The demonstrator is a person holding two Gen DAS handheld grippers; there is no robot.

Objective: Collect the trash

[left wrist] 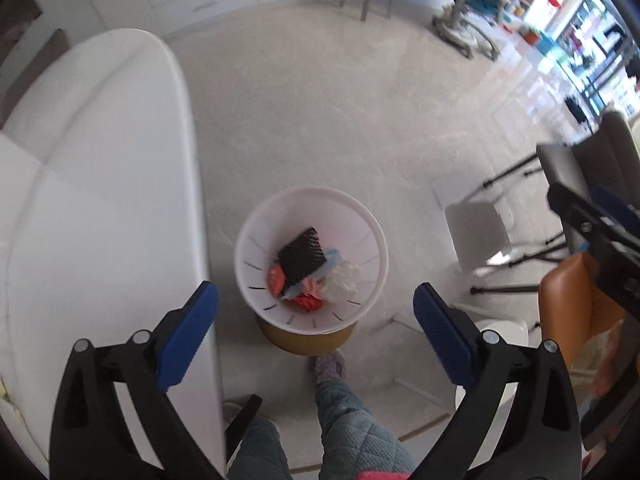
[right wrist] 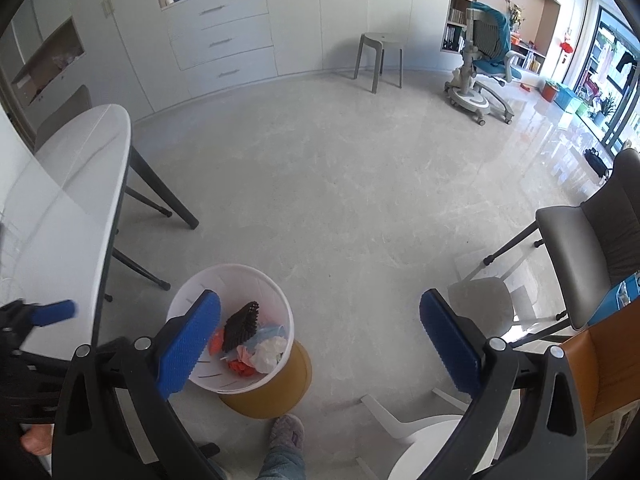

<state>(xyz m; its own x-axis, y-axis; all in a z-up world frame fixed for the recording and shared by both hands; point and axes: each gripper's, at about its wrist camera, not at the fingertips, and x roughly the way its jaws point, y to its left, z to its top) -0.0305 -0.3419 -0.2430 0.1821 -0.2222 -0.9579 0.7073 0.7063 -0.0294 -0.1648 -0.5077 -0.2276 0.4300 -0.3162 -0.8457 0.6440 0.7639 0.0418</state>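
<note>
The bin [left wrist: 311,258] stands on the floor [left wrist: 340,120] just right of the surface [left wrist: 100,200], with the trash [left wrist: 310,276] lying in its bottom and a foot [left wrist: 330,364] just before it. Chairs [right wrist: 592,248] stand to the right of the bin. Far behind, a stool [right wrist: 380,58] stands before the cabinets [right wrist: 240,32], and a desk chair [right wrist: 486,60] lies to its right.

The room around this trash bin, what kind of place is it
Most likely a home living and dining area. A white dining table stands beside the trash bin, built-in cabinets with drawers line the wall, and a child's study chair sits near bookshelves.
</note>
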